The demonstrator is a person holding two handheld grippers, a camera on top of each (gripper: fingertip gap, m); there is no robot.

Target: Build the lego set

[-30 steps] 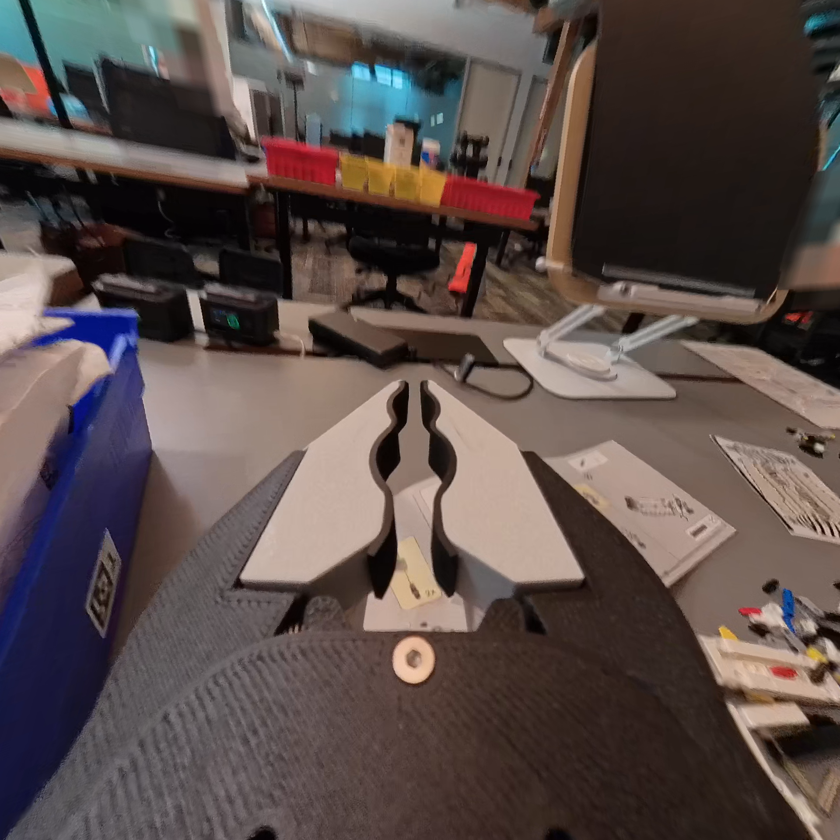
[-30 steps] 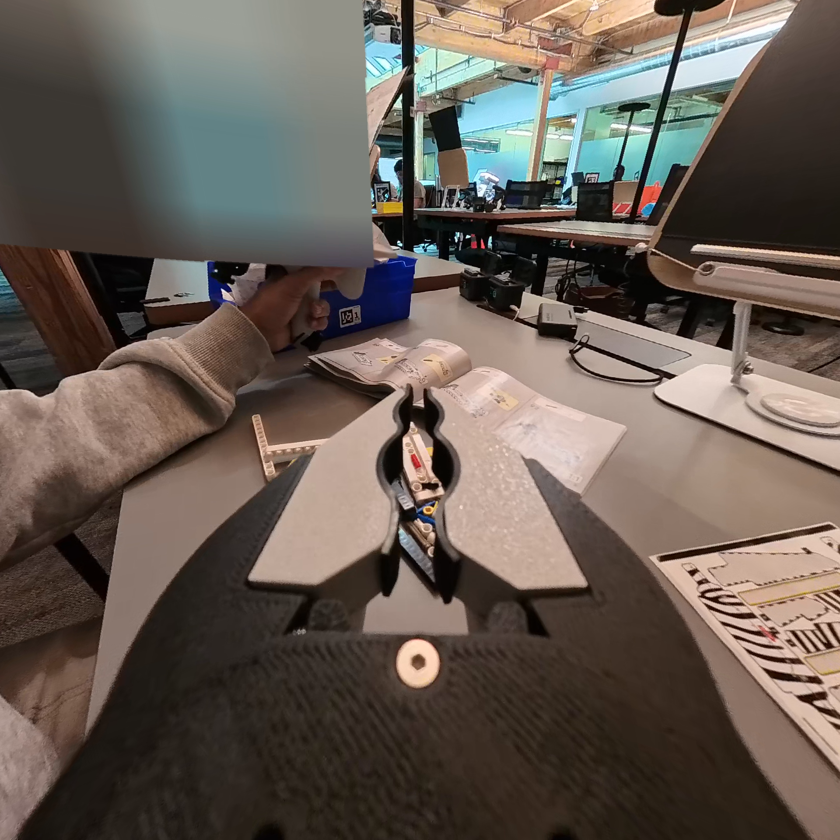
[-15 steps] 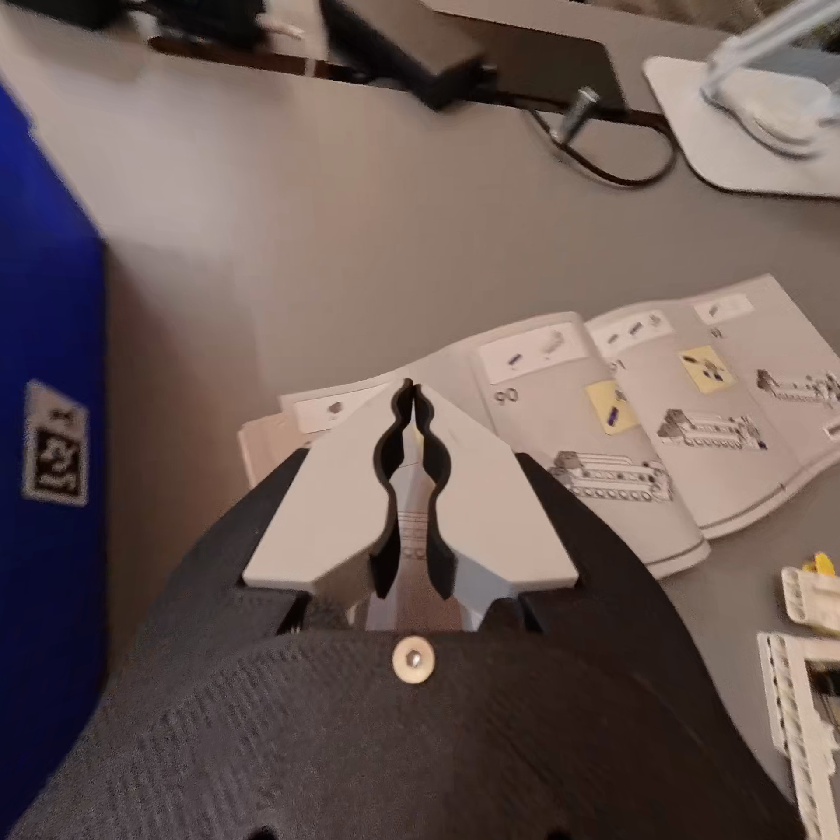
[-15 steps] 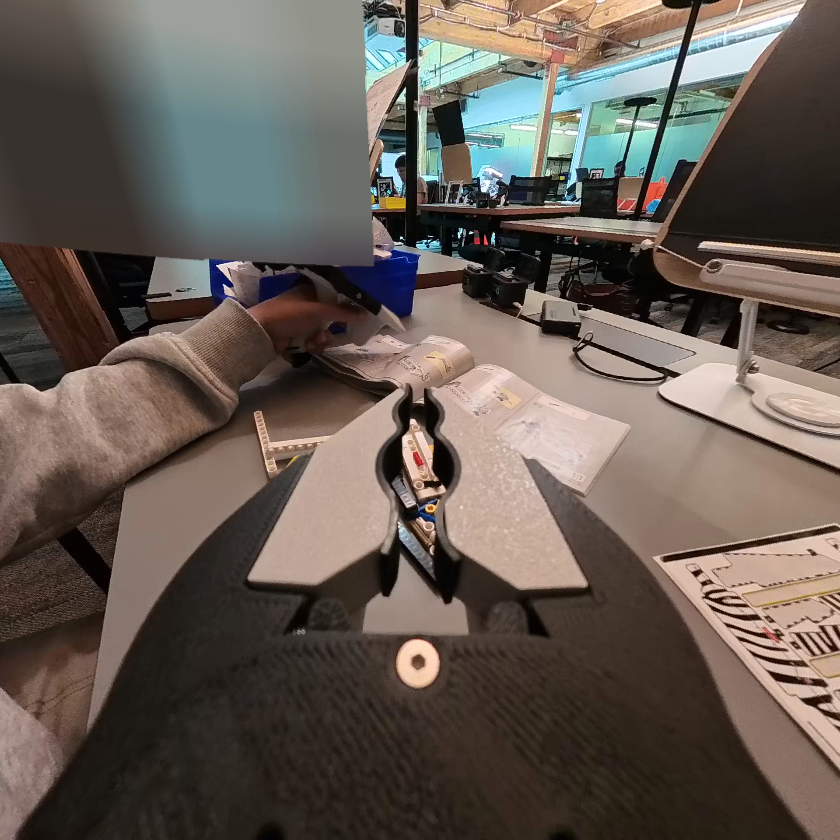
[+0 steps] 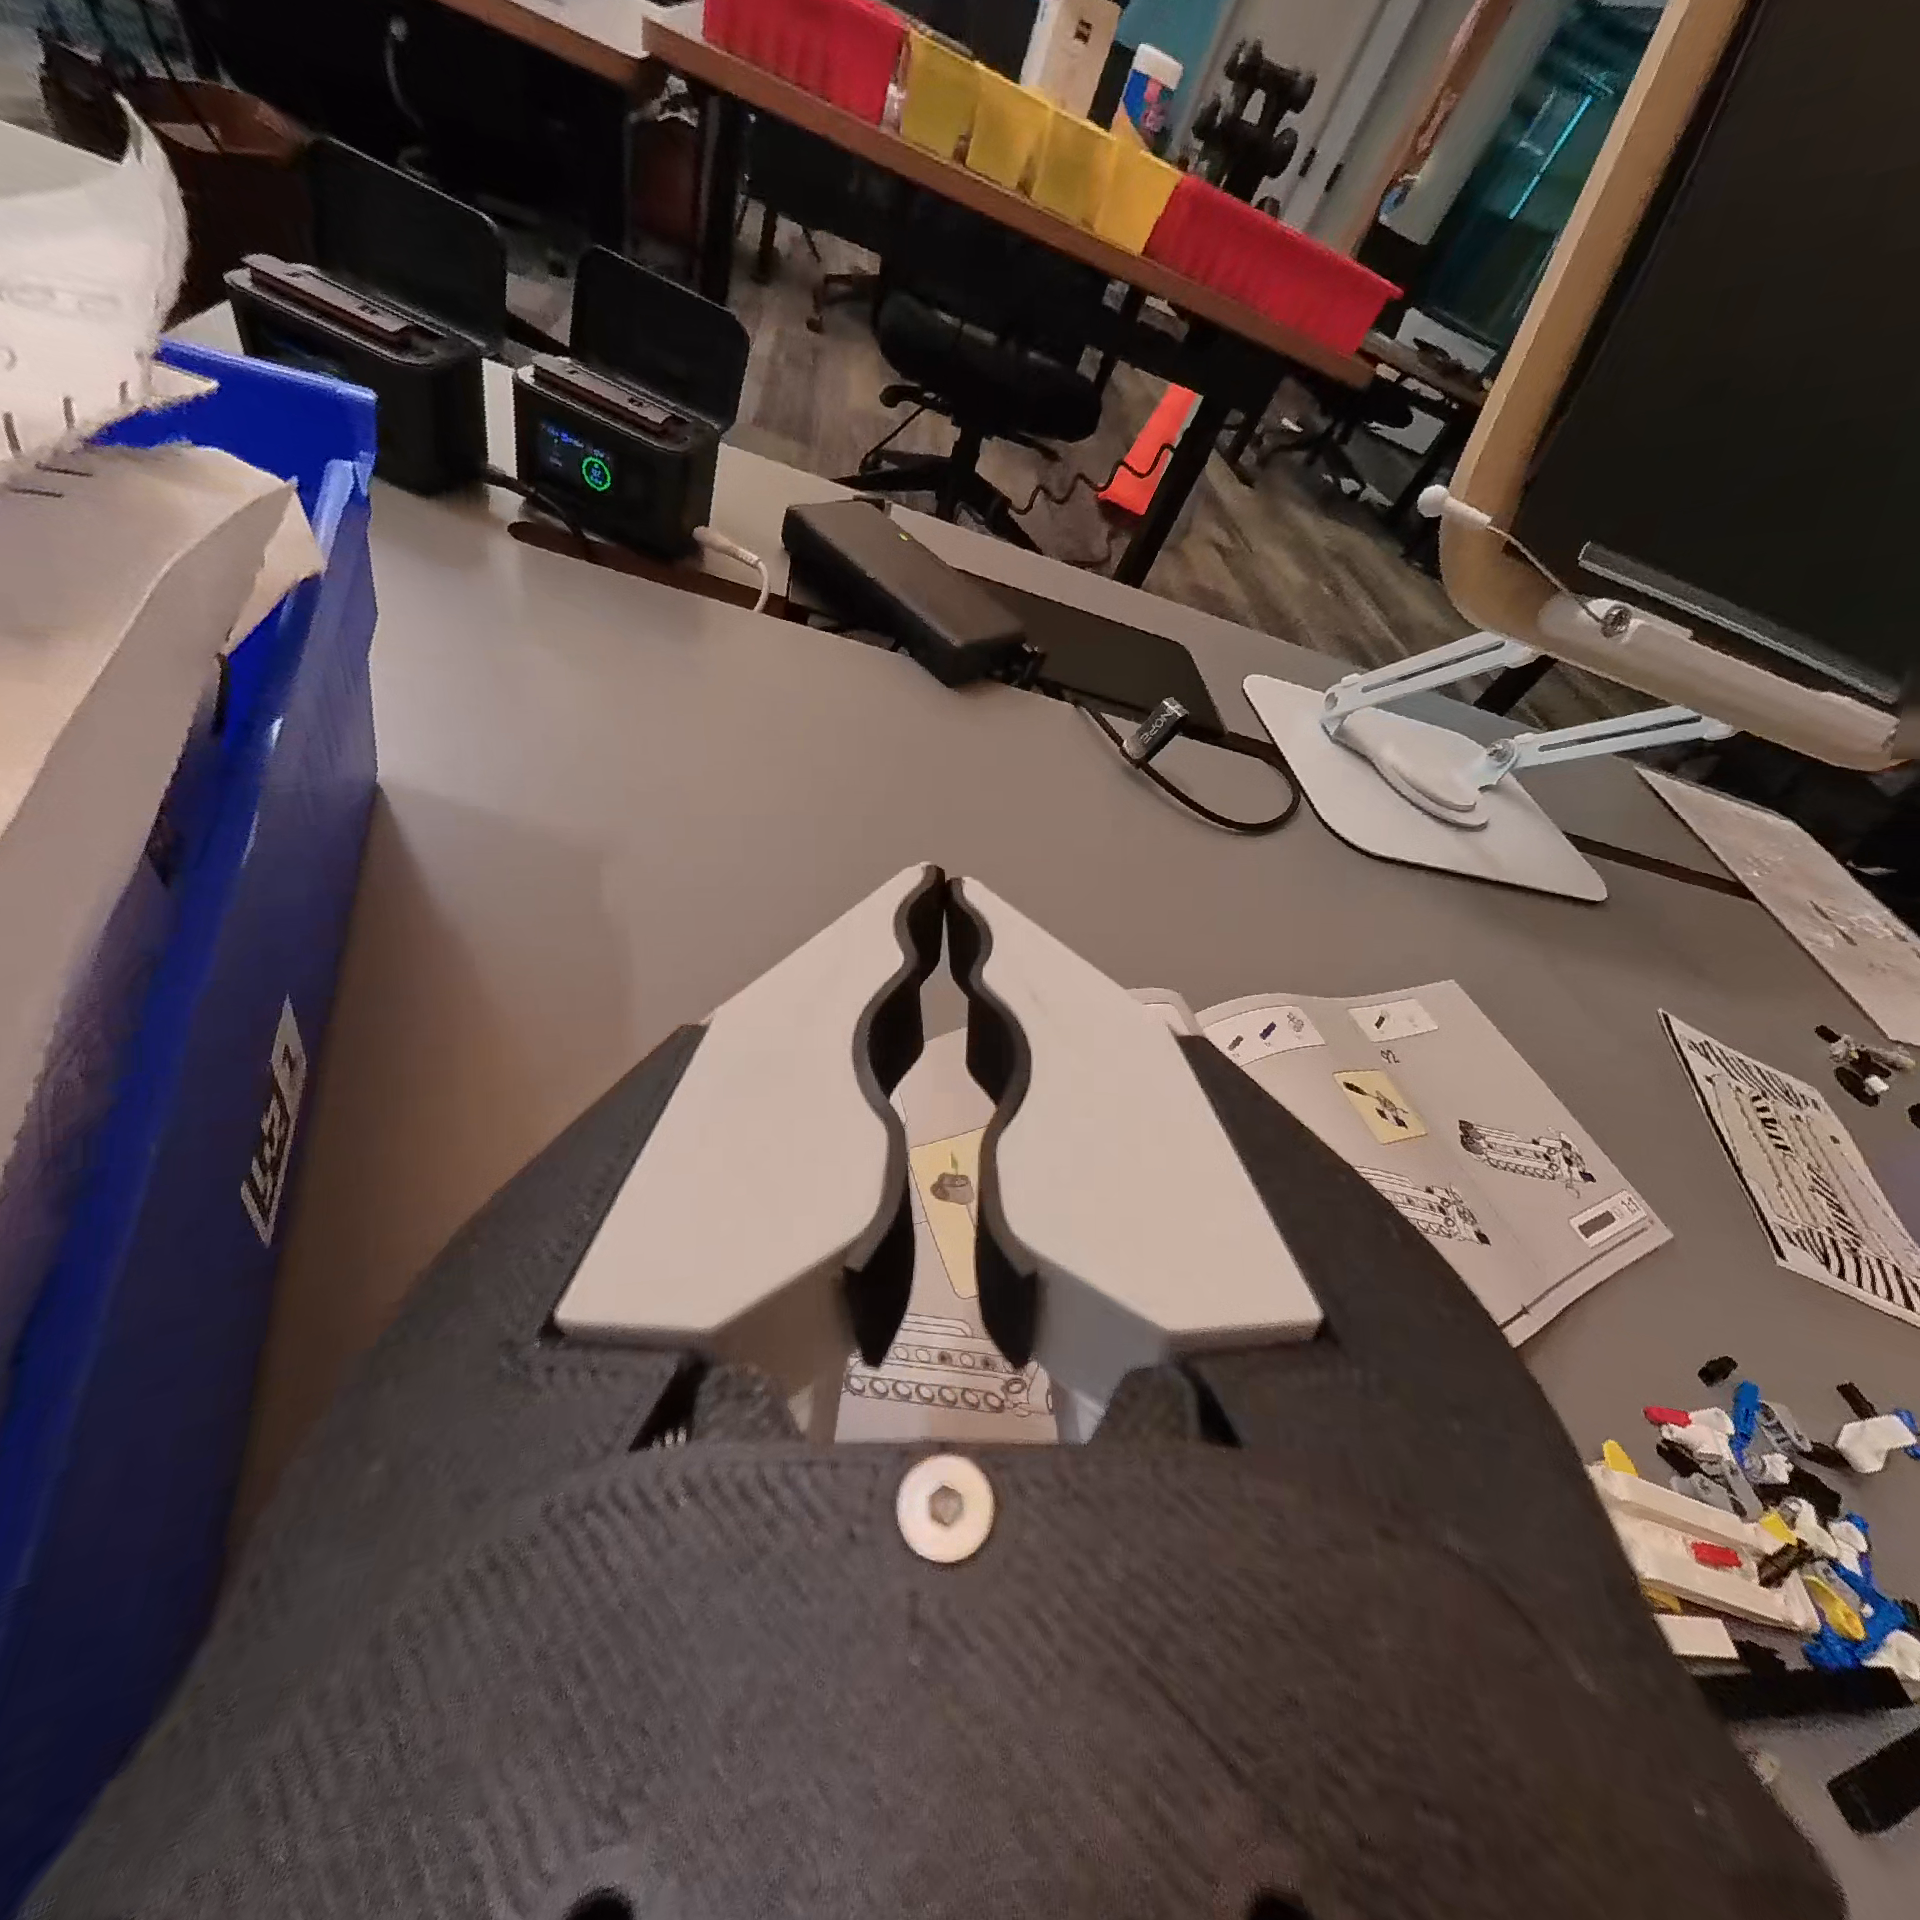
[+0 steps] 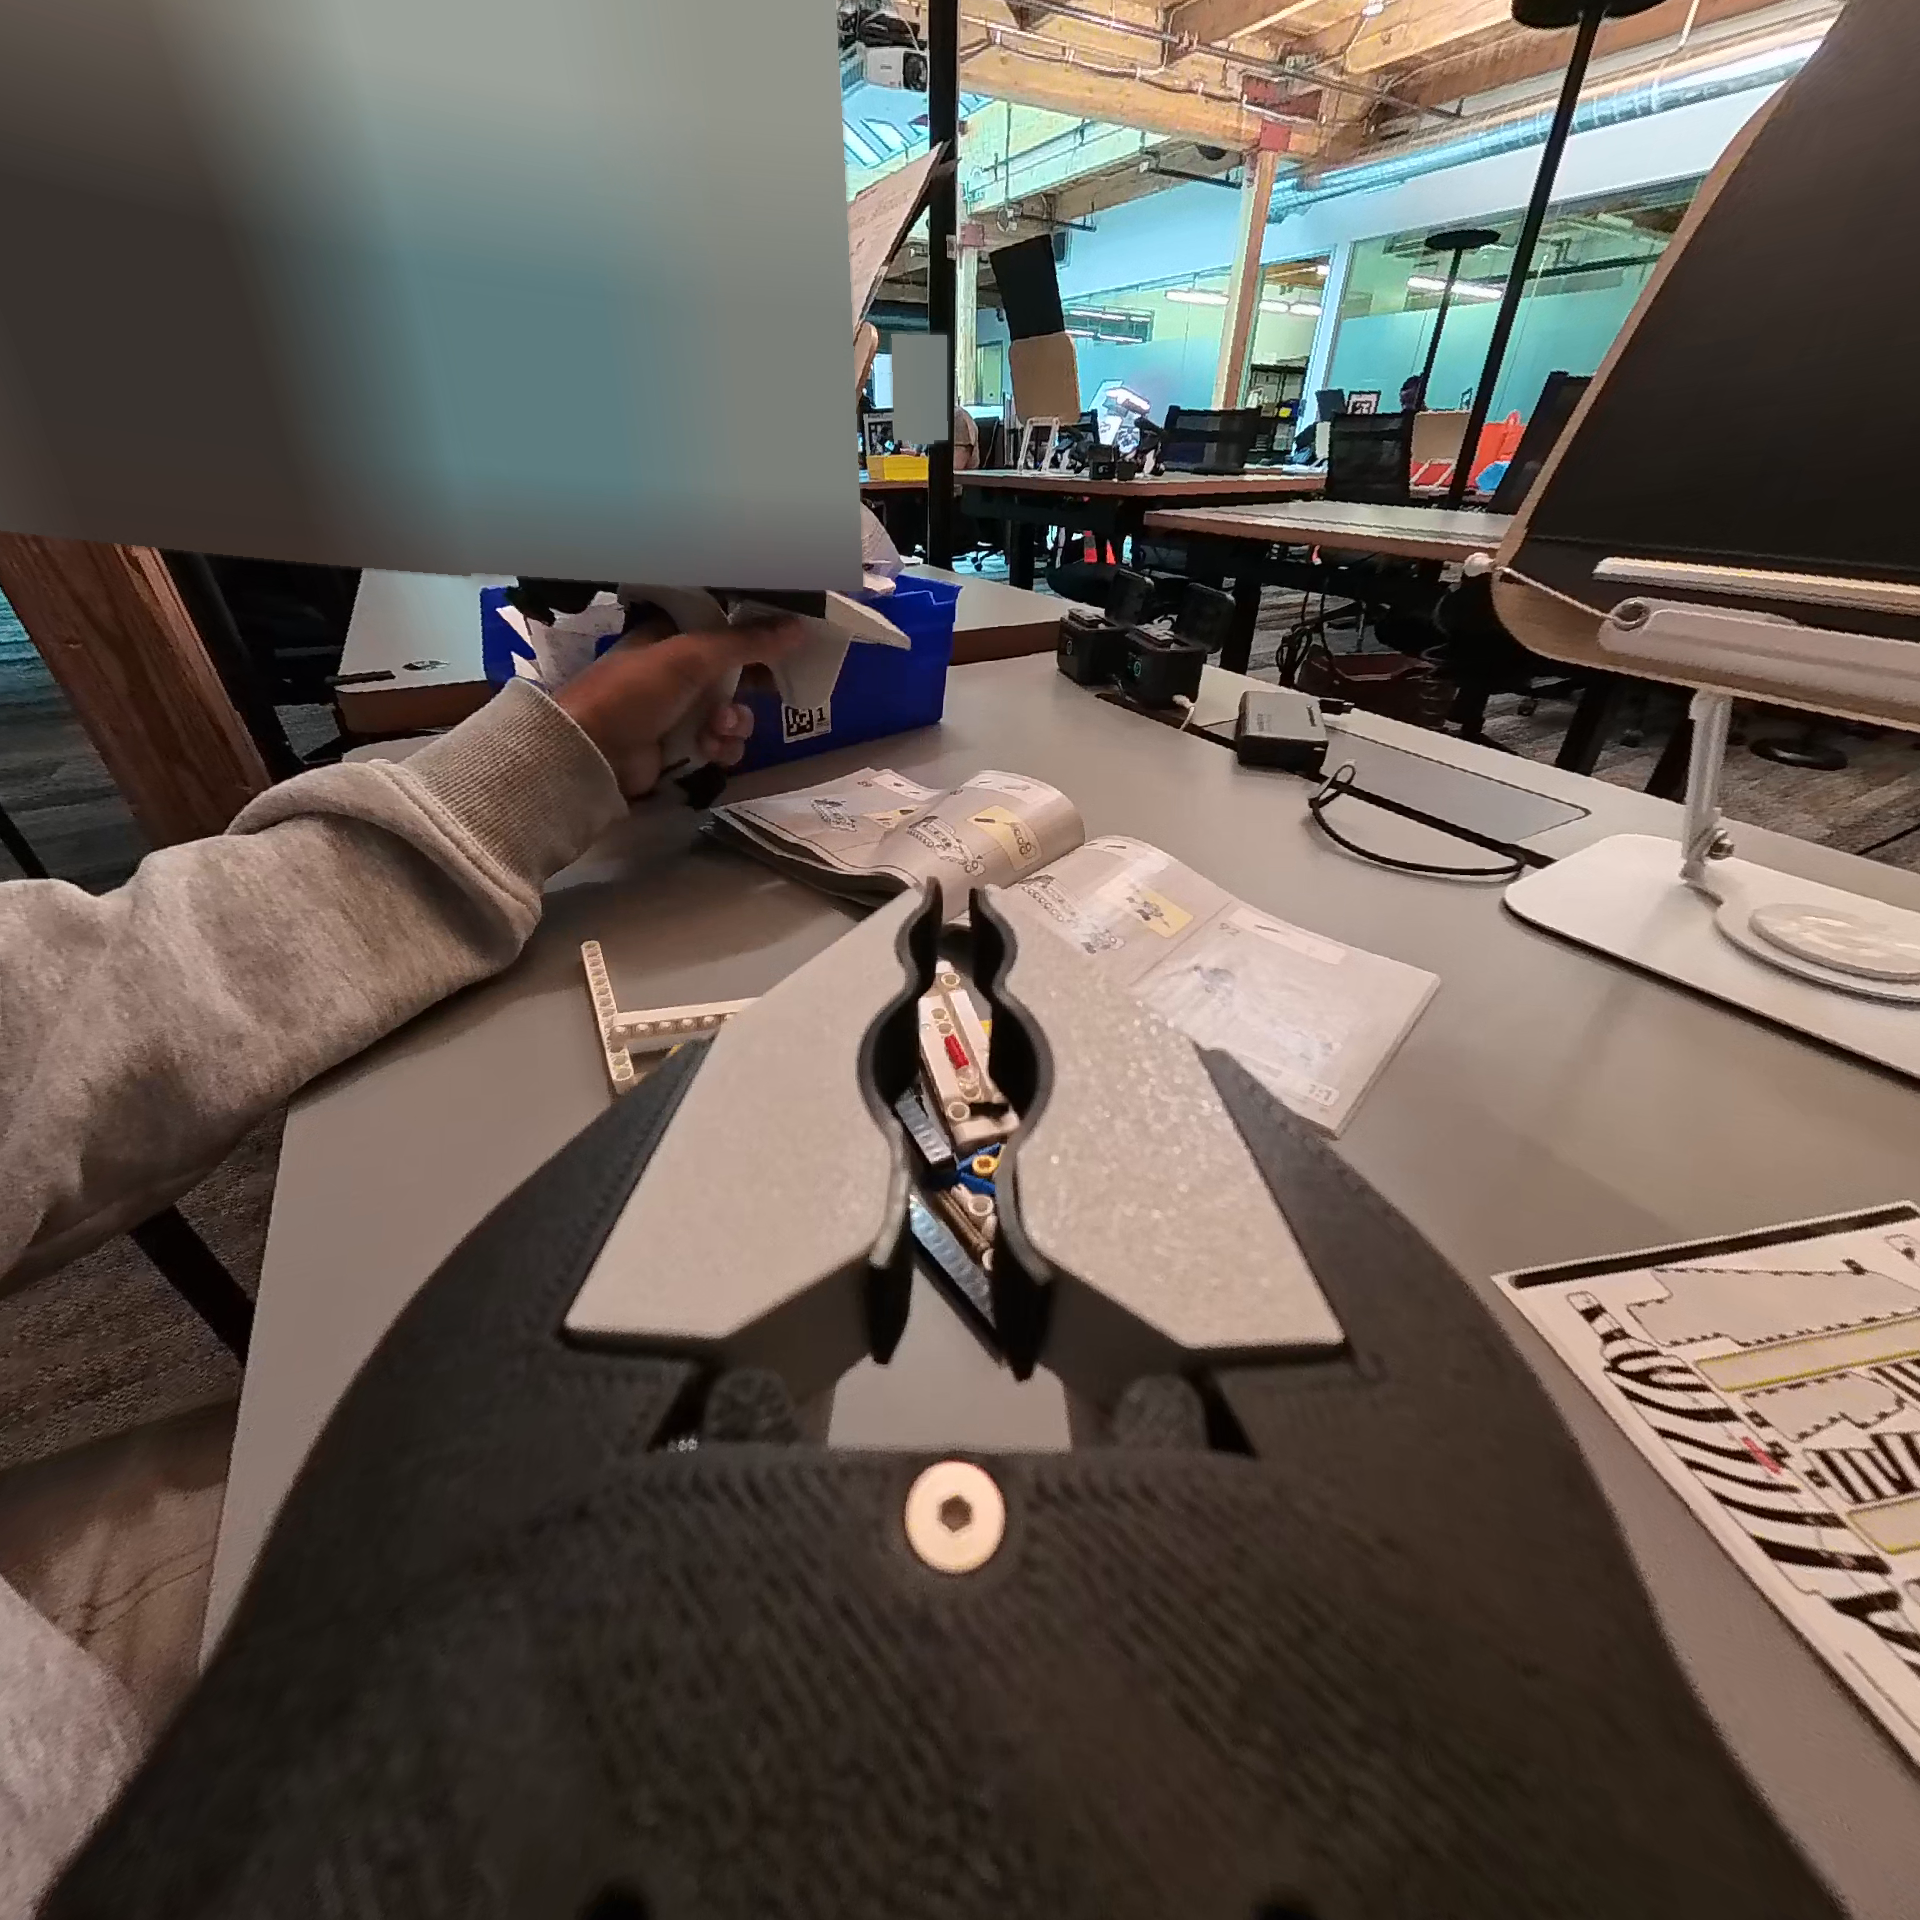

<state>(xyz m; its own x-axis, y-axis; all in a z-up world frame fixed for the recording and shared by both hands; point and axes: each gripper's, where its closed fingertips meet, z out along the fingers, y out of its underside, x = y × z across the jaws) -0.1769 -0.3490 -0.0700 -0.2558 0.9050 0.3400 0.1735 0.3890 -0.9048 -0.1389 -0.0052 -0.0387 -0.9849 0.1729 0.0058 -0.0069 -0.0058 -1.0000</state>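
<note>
A partly built white, blue and black lego model (image 5: pixel 1704 1548) lies on the grey table (image 5: pixel 644 790) with loose pieces around it. In the right wrist view I see it (image 6: pixel 961 1049) through the slit between my right gripper's fingers. My right gripper (image 6: pixel 956 906) hangs just above it, jaws nearly together with a thin gap at the tips and nothing visibly clamped. My left gripper (image 5: pixel 940 883) is shut and empty, held above the open instruction booklet (image 5: pixel 1403 1122). It also shows in the right wrist view (image 6: pixel 873 632), in a hand with a grey sleeve.
A blue bin (image 5: pixel 208 935) of paper stands close on the left. A sticker sheet (image 5: pixel 1787 1143) lies to the right. A monitor stand (image 5: pixel 1423 790), a power brick (image 5: pixel 904 592) and its cable sit at the back. A white T-shaped lego beam (image 6: pixel 623 1023) lies near the table's edge. My right fingertips sit around 35 cm from my left ones. The power brick (image 5: pixel 904 592) lies around 30 cm away from my left fingertips.
The left gripper dipped down onto the booklet half a second ago and has now lifted back up toward the blue bin, still shut. The right gripper has not moved.
</note>
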